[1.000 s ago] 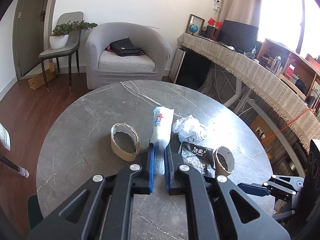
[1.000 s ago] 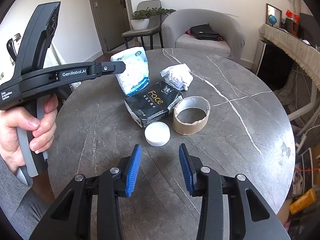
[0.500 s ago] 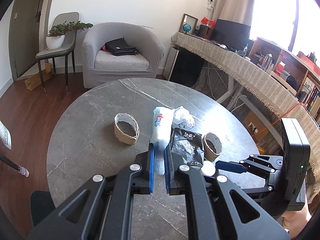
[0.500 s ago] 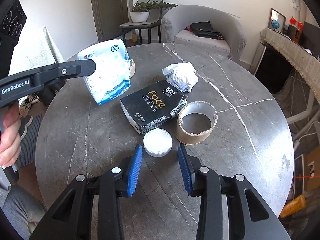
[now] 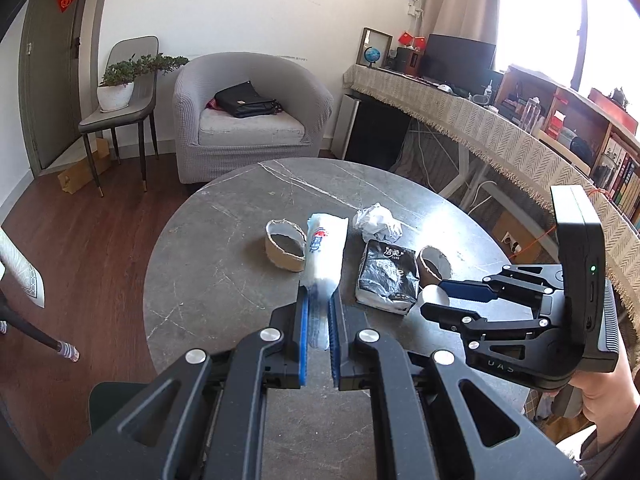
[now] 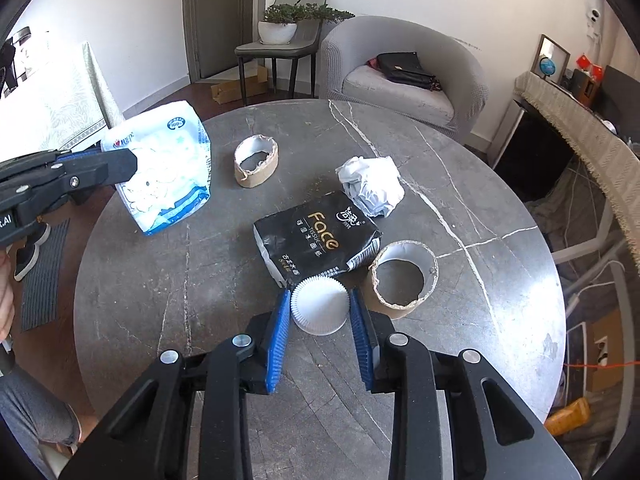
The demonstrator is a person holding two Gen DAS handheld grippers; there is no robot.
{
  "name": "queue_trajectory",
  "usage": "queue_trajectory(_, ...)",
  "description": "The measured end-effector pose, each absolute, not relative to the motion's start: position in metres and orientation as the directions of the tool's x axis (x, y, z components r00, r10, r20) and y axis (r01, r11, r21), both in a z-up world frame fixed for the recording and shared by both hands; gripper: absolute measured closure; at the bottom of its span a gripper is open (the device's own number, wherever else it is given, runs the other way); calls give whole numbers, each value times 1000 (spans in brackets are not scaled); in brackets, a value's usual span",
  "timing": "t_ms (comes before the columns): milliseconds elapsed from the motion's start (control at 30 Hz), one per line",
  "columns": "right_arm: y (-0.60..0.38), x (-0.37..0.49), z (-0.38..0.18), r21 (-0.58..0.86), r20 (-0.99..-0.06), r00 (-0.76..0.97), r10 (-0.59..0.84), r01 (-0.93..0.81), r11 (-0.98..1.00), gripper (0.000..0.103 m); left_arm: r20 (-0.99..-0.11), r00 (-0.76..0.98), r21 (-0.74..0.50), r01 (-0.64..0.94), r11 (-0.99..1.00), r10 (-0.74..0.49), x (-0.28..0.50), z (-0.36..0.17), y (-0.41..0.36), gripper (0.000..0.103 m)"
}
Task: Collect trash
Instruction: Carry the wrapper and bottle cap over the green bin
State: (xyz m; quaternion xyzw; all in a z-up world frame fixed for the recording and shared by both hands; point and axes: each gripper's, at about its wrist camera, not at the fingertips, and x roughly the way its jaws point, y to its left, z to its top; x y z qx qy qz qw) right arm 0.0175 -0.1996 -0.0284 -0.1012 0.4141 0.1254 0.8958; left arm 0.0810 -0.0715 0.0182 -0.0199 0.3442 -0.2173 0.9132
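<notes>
Right gripper (image 6: 320, 312) sits low on the table (image 6: 160, 300), fingers wide either side of the white ridged cap (image 6: 319, 308), black tissue pack (image 6: 316, 236) and cardboard tape core (image 6: 404, 280) just beyond, while the left gripper (image 5: 318, 316) pinches the white-and-blue wipes packet (image 5: 324, 256) above the table.
</notes>
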Motion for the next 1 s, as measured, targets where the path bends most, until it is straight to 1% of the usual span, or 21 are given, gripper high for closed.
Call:
queue_trajectory(267, -169, 11, -5, -67, -736, 651, 189, -348, 935, 73, -608, 688, -196, 353, 915, -396, 67, 26, -40, 93)
queue_trajectory(667, -120, 12, 8, -15, -715, 640, 280, -415, 910, 73, -620, 721, -197, 240, 951, -311, 56, 23, 31, 93)
queue_trajectory(767, -110, 14, 8, 0, -713, 633, 302, -431, 903, 73, -647, 713, -193, 190, 963, -271, 57, 13, 51, 93)
queue_trajectory(1000, -82, 18, 12, 35, -699, 620, 356, -468, 883, 73, -702, 680, -167, 134, 977, -213, 59, -12, 84, 93)
